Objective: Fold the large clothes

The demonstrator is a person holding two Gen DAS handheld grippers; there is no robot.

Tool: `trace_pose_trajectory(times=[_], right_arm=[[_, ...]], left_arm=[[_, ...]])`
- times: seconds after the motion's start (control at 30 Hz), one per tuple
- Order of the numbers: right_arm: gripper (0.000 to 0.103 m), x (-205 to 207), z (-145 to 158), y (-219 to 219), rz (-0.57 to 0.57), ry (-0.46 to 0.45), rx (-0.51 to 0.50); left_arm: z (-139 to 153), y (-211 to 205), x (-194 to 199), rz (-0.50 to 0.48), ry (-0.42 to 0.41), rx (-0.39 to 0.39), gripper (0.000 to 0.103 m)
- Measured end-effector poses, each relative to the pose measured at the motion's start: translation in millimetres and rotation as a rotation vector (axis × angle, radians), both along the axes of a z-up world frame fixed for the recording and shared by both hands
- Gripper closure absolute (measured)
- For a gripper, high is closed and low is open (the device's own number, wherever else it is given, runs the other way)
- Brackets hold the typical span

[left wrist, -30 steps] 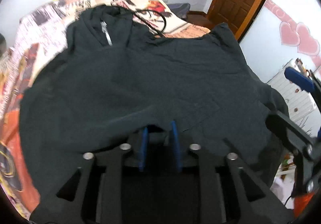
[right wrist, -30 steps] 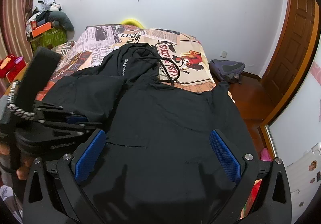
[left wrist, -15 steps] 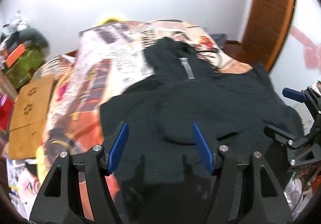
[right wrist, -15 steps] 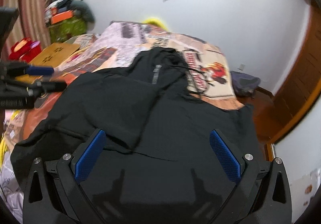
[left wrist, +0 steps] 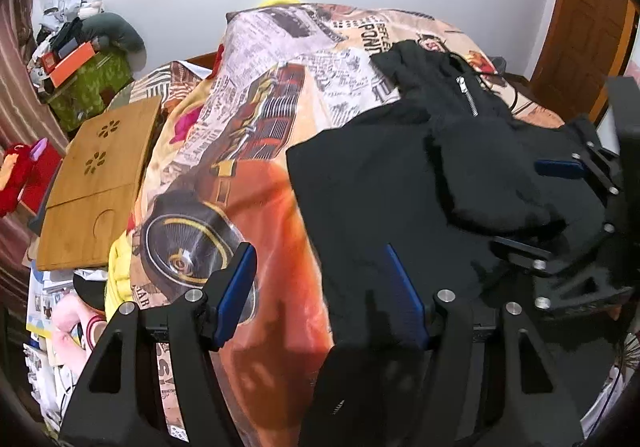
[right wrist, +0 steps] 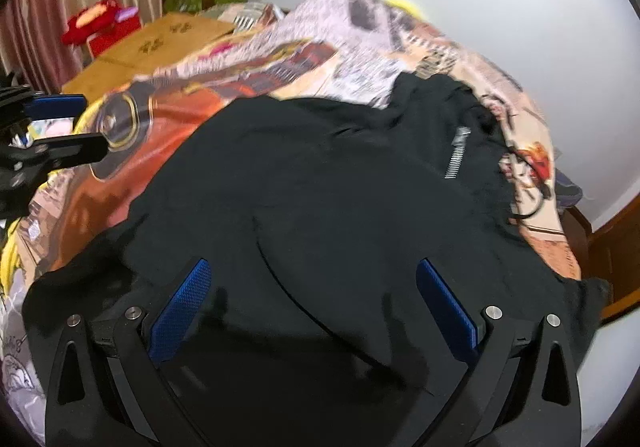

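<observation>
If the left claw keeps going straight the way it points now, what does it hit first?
Most likely the printed bedspread, right beside the left edge of the black hoodie. The left claw is open and holds nothing; depth is hard to judge, so it could clip that edge.

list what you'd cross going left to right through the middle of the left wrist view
red plush toy → wooden lap tray → printed bedspread → black hooded jacket → right hand-held gripper
</observation>
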State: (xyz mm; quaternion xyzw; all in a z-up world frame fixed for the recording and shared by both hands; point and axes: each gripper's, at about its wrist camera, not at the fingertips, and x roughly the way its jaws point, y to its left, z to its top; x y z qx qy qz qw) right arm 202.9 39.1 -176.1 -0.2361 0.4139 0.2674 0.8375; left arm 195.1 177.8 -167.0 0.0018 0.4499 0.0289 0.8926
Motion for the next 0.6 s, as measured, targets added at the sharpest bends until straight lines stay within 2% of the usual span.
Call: trace_pose_trajectory(times=[0.17, 0.27, 0.37, 0.43, 0.5, 0.6], right_arm=[[0.016, 12, -20, 17, -0.011, -0.005, -0.070], [0.033, 20, -30, 17, -0.029, 0.031, -0.068], [0.042, 21, -28, 11, -0.030, 0.042, -0.041], [0.054, 16, -26, 12, 0.005, 0.035, -0.047], [0.072, 10, -24, 11, 0.012, 0.017, -0.057], [0.080, 5, -13, 3, 0.004, -0.026, -0.053]], left_arm=[[-10, -3, 1, -0.014, 0.003, 0.027, 0.038], [-13, -6, 2, -0.019, -0.003, 0.035, 0.038], [-15, -9, 3, -0.022, 0.000, 0.024, 0.038], [-17, -11, 5, -0.017, 0.003, 0.015, 0.038], [-17, -13, 6, -0.013, 0.007, 0.006, 0.038], [-14, -18, 8, -0.008, 0.001, -0.001, 0.038]])
